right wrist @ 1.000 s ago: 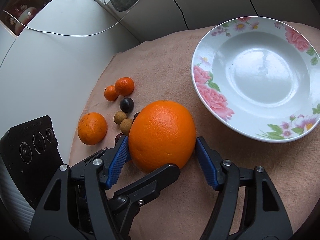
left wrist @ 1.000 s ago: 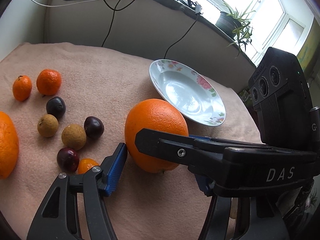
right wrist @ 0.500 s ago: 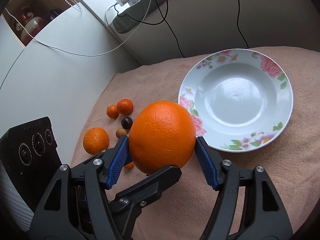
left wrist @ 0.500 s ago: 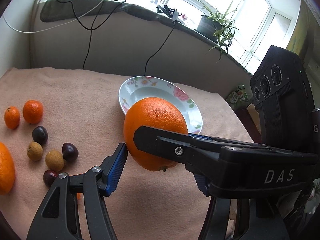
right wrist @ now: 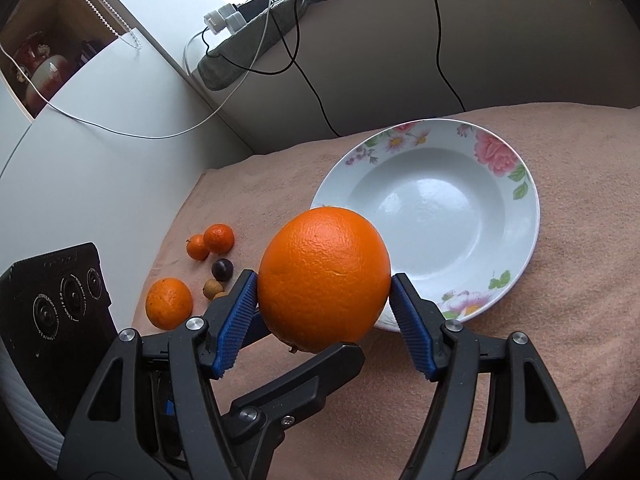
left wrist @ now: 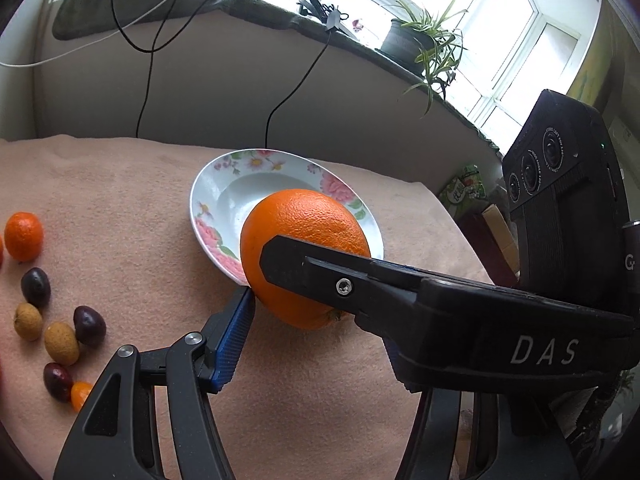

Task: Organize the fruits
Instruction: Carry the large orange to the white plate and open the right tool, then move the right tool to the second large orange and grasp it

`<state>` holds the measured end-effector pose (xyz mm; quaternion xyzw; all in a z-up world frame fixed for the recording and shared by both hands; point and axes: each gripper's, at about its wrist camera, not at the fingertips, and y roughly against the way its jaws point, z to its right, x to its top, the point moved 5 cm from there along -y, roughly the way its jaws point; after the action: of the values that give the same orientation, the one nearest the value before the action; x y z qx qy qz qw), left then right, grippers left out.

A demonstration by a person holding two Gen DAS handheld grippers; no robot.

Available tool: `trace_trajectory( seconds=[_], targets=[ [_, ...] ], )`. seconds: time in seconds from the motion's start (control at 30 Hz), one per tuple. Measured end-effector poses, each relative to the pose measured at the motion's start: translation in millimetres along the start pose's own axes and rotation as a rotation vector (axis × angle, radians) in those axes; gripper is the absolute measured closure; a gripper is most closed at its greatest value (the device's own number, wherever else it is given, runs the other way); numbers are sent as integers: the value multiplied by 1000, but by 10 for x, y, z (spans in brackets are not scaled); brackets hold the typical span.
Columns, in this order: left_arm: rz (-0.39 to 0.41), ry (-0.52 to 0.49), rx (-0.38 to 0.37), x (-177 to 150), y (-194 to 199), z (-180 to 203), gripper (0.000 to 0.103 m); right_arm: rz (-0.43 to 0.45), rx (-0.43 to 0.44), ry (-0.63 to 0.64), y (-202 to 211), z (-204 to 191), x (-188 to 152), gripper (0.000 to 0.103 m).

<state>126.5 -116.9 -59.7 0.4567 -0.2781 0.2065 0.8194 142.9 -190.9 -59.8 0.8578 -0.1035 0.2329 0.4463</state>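
Observation:
A large orange [right wrist: 324, 276] is held in the air between both grippers, near the left rim of a white floral plate [right wrist: 440, 216]. My right gripper [right wrist: 324, 308] is shut on the large orange, its blue pads [right wrist: 236, 320] pressing both sides. In the left wrist view the large orange [left wrist: 300, 236] sits in my left gripper [left wrist: 316, 312], whose left pad [left wrist: 234, 336] touches it; the right gripper's black finger [left wrist: 360, 280] crosses in front and hides the other pad. The plate [left wrist: 224, 192] lies just behind.
Small fruits lie on the pink cloth [left wrist: 120, 208] at the left: a mandarin [left wrist: 23, 236], dark plums [left wrist: 35, 286], tan longans [left wrist: 61, 343], and a bigger orange [right wrist: 169, 303]. Cables hang down the wall behind. A potted plant [left wrist: 424, 44] stands on the sill.
Both grippers have lifted the large orange off the cloth and carried it toward the plate. The small fruits stayed in place.

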Motion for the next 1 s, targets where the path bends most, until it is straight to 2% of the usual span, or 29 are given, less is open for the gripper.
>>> trace_trajectory(
  seconds=[0.2, 0.33, 0.6, 0.67, 0.77, 0.9, 1.0],
  targets=[
    [-16, 17, -14, -6, -20, -8, 43, -11, 0, -34, -36, 89, 2, 33],
    [2, 8, -6, 21, 22, -8, 43, -10, 0, -56, -30, 132, 3, 32],
    [21, 19, 9, 39, 97, -95, 43, 77, -78, -2, 210, 117, 115, 32],
    [22, 20, 17, 24, 112, -115, 43, 94, -91, 8, 255, 115, 125, 23],
    [25, 17, 29, -5, 157, -138, 43, 112, -116, 28, 305, 115, 120, 22],
    [37, 9, 49, -21, 237, -155, 40, 128, -130, 39, 365, 122, 81, 22],
    [49, 10, 57, -40, 302, -176, 32, 141, -134, 43, 407, 123, 43, 21]
  ],
)
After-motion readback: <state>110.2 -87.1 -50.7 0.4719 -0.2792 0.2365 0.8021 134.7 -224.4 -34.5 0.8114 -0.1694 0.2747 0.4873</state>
